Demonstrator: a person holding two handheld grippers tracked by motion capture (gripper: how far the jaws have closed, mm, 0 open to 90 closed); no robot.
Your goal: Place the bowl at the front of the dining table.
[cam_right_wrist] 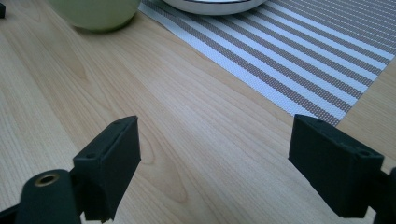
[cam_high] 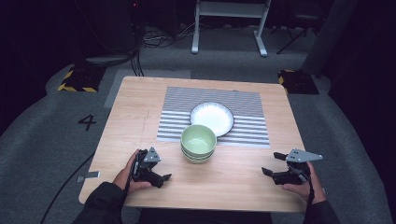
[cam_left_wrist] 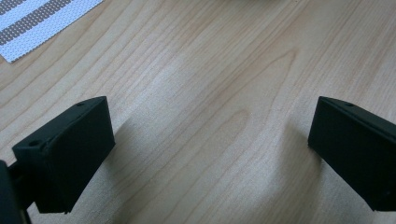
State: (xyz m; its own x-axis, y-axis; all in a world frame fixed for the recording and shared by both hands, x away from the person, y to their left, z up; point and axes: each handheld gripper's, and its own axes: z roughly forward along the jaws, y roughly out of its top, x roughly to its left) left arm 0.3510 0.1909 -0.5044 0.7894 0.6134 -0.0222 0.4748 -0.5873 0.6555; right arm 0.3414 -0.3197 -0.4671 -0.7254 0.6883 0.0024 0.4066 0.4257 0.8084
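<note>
Evidently pre-reach: left gripper (cam_high: 161, 169) and right gripper (cam_high: 273, 164) resting low on table (cam_high: 233, 182), jaws spread, empty. Next, probably closing on green bowls (cam_high: 198, 142).

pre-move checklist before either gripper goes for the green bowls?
1. Left gripper open, jaws wide apart over bare wood: ok.
2. Right gripper open, holding nothing: ok.
3. Green bowls upright, stacked at the near edge of the placemat: ok.
4. Path from each gripper to the bowls free across the table: ok.
5. Plate right behind the bowls; touching or apart: cannot tell.
6. Number of bowls in the stack: cannot tell.
</note>
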